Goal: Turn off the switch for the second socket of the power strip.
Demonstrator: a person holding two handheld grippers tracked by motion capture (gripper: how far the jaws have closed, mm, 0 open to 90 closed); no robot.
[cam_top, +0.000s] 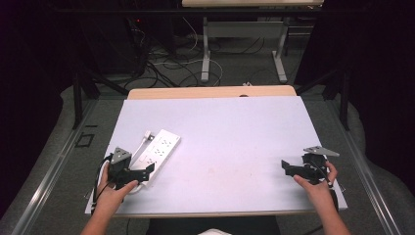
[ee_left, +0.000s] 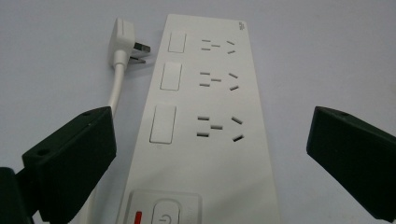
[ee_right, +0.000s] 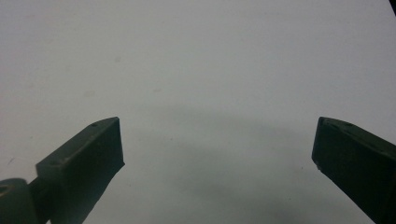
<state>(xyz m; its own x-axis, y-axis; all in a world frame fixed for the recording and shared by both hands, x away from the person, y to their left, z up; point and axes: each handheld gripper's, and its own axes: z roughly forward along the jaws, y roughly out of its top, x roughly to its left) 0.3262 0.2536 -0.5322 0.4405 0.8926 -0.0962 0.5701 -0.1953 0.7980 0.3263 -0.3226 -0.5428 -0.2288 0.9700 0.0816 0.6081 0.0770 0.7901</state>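
High view: white power strip lies on the white table sheet, left of centre; left gripper at its near end. Right gripper well apart, over bare sheet.

Left gripper view: jaws spread wide, straddling the strip's switch end; plug lies beside the strip.

Right gripper view: jaws wide apart, nothing between.
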